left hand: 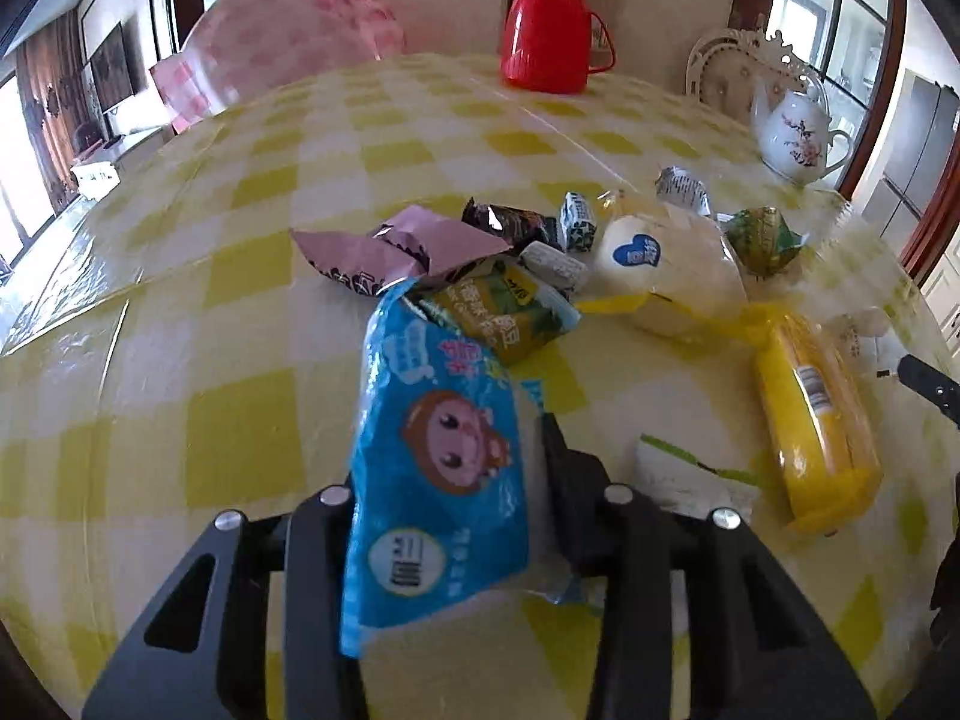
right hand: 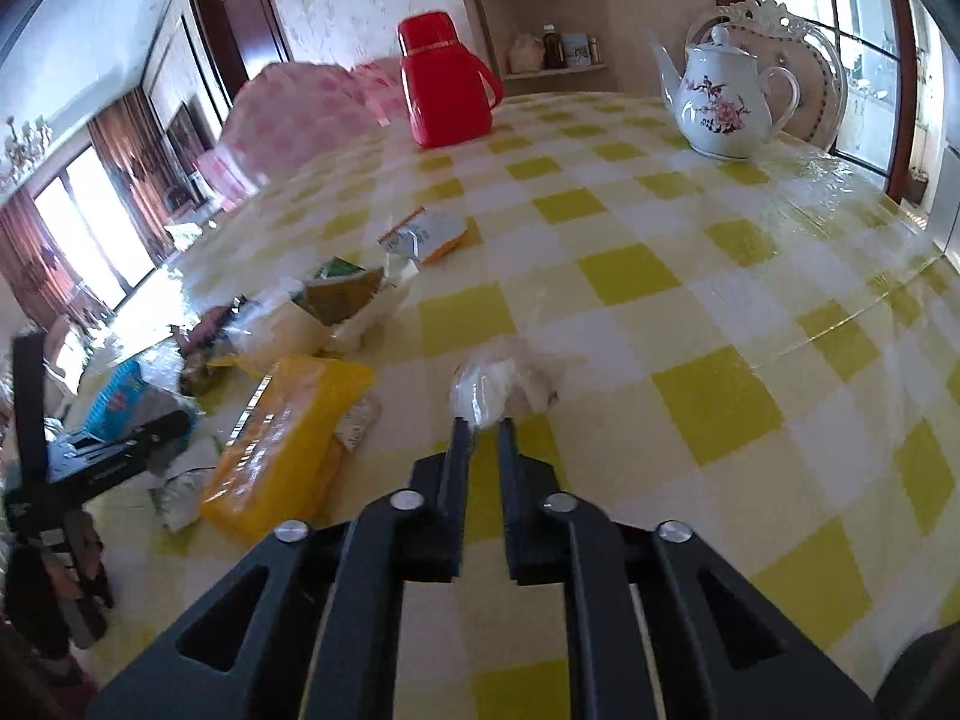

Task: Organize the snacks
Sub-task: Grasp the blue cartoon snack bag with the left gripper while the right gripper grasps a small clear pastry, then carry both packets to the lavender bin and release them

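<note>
glossy plastic tablecloth (right hand: 660,276), shiny foil snack wrappers (left hand: 432,450), glazed ceramic teapot (right hand: 723,108).

Ahead of my right gripper (right hand: 485,420) the tabletop (right hand: 690,276) lies bare toward the teapot (right hand: 723,105) at its far edge. To my left a yellow packet (right hand: 282,444) and the snack heap (left hand: 510,258) block passage; the red flask (left hand: 549,30) stands, I think, near the far edge.

Bright daylight floods both views from the tall windows (right hand: 90,234) at the left and the paned glass (left hand: 840,18) at the right, which are blown out white. Glare streaks the glossy yellow-and-white checked table (right hand: 660,276). Fisheye bending curves the edges, with dark corners. The small white wrapped snack (right hand: 498,387) looks smeared, perhaps by motion.
</note>
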Demonstrator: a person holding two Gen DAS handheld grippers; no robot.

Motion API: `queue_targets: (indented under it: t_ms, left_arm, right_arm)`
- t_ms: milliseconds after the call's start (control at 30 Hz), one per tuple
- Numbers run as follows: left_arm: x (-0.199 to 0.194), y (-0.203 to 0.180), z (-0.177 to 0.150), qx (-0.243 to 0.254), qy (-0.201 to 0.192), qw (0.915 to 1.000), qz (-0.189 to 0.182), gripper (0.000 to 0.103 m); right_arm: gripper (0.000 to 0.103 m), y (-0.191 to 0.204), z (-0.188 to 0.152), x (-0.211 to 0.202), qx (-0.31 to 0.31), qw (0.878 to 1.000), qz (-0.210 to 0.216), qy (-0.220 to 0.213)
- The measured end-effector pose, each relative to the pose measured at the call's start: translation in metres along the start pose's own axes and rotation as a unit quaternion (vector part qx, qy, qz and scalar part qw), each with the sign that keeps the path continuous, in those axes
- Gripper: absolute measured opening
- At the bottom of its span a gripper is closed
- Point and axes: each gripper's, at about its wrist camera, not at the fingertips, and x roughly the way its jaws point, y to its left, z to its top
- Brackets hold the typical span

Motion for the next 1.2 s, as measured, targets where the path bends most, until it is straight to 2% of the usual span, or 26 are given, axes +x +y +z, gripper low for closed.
queue_targets:
  t_ms: [133,233,300,367,400,433,467,500,600,667,700,733,833,867,900,967,1000,1033,1100,1200]
  left_arm:
    - [-0.022,0.006,-0.008,-0.029,-0.026,0.9991,-0.019,0.033]
    - [-0.034,0.004,-0.014,-0.036,-0.039,0.9983,-0.024,0.032]
    - [-0.040,0.006,-0.020,-0.045,-0.045,0.9976,-0.029,0.032]
    - [-0.048,0.009,-0.025,-0.060,-0.053,0.9961,-0.037,0.032]
    - [-0.049,0.010,-0.027,-0.064,-0.054,0.9957,-0.040,0.032]
    - [-0.050,0.011,-0.029,-0.068,-0.052,0.9954,-0.043,0.032]
    - [-0.048,0.010,-0.030,-0.068,-0.048,0.9955,-0.044,0.032]
    - [-0.046,0.010,-0.031,-0.068,-0.044,0.9957,-0.045,0.032]
    - [-0.041,0.008,-0.032,-0.067,-0.039,0.9961,-0.043,0.033]
    - [-0.037,0.009,-0.032,-0.070,-0.035,0.9961,-0.040,0.036]
    - [-0.034,0.011,-0.033,-0.073,-0.031,0.9961,-0.039,0.044]
    - [-0.030,0.013,-0.033,-0.078,-0.021,0.9959,-0.040,0.057]
    - [-0.025,0.015,-0.029,-0.091,-0.017,0.9945,-0.049,0.081]
    - [-0.022,0.014,-0.027,-0.092,-0.013,0.9948,-0.043,0.082]
    - [-0.020,0.013,-0.027,-0.087,-0.011,0.9954,-0.039,0.082]
    - [-0.019,0.008,-0.026,-0.073,-0.008,0.9964,-0.042,0.080]
    - [-0.020,0.009,-0.026,-0.074,-0.010,0.9963,-0.042,0.054]
    - [-0.020,0.012,-0.027,-0.080,-0.012,0.9956,-0.047,0.048]
    - [-0.021,0.016,-0.028,-0.090,-0.015,0.9937,-0.065,0.045]
    - [-0.029,0.020,-0.032,-0.101,-0.029,0.9926,-0.062,0.042]
  right_arm:
    - [0.006,-0.005,-0.012,-0.013,0.009,1.000,0.012,-0.004]
    - [0.006,-0.006,-0.020,-0.014,0.017,0.999,0.030,0.001]
    - [0.006,-0.004,-0.020,-0.016,0.014,1.000,0.012,-0.009]
    - [0.026,-0.003,-0.015,-0.018,0.006,1.000,-0.020,-0.024]
    - [0.042,-0.002,-0.011,-0.016,0.000,0.999,-0.033,-0.029]
    - [0.091,-0.001,-0.004,-0.011,-0.006,0.999,-0.040,-0.030]
    - [0.098,-0.001,0.001,-0.007,-0.010,0.999,-0.040,-0.033]
    - [0.098,0.001,0.007,0.004,-0.020,0.999,-0.038,-0.022]
    - [0.097,0.009,0.020,0.034,-0.047,0.998,-0.043,0.013]
    - [0.084,0.017,0.018,0.055,-0.081,0.994,-0.057,0.044]
    - [0.079,0.019,0.016,0.066,-0.093,0.991,-0.068,0.071]
    - [0.066,0.020,0.016,0.067,-0.096,0.991,-0.065,0.074]
    - [0.050,0.024,0.010,0.060,-0.116,0.989,-0.066,0.066]
    - [0.045,0.024,0.008,0.057,-0.119,0.989,-0.071,0.060]
    - [0.034,0.023,0.005,0.052,-0.116,0.989,-0.072,0.052]
    - [0.022,0.022,0.002,0.045,-0.104,0.991,-0.067,0.043]
    - [0.016,0.019,-0.001,0.039,-0.092,0.993,-0.061,0.036]
    - [0.000,0.019,-0.003,0.034,-0.084,0.994,-0.058,0.032]
    - [0.000,0.018,-0.009,0.022,-0.069,0.996,-0.057,0.016]
    - [0.000,0.016,-0.017,0.003,-0.040,0.999,-0.033,0.000]
